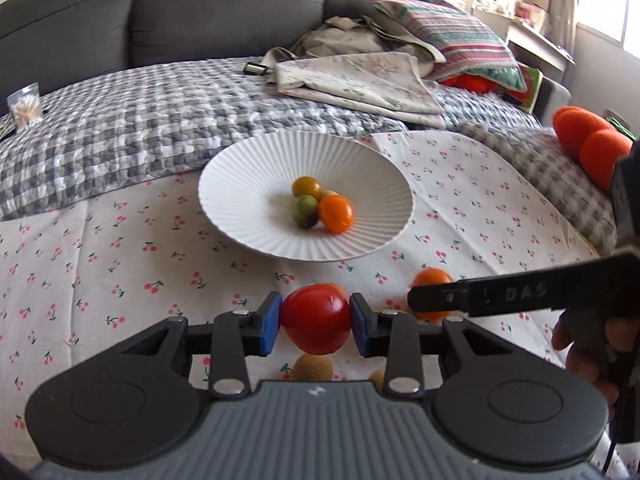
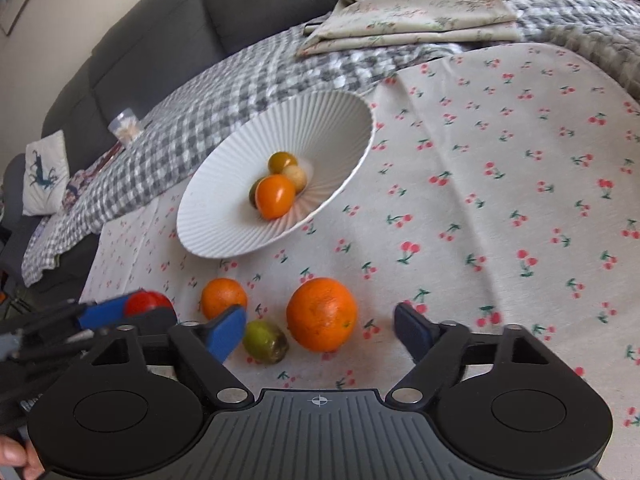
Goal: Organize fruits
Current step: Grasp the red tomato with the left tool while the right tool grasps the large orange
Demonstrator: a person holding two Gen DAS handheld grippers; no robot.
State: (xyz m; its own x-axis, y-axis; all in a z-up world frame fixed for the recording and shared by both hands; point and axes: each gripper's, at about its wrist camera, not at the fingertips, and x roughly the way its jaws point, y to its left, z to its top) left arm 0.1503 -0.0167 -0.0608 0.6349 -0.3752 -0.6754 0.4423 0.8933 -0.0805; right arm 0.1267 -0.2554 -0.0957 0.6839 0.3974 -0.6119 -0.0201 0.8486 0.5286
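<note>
My left gripper (image 1: 315, 320) is shut on a red tomato (image 1: 316, 319), held just above the cherry-print cloth, short of the white ribbed plate (image 1: 248, 168). The plate holds several small tomatoes, with an orange one (image 1: 337, 213) in front. My right gripper (image 2: 320, 330) is open around a large orange (image 2: 321, 314) on the cloth. A green-brown tomato (image 2: 265, 341) and a smaller orange fruit (image 2: 223, 298) lie by its left finger. The left gripper with the red tomato (image 2: 146, 303) shows at the left of the right wrist view.
A grey checked quilt (image 1: 120, 128) and folded floral cloths (image 1: 360, 76) lie behind the plate, with a dark sofa back beyond. An orange plush toy (image 1: 588, 140) sits at the right edge. A pale tomato (image 1: 313, 366) lies under the left gripper.
</note>
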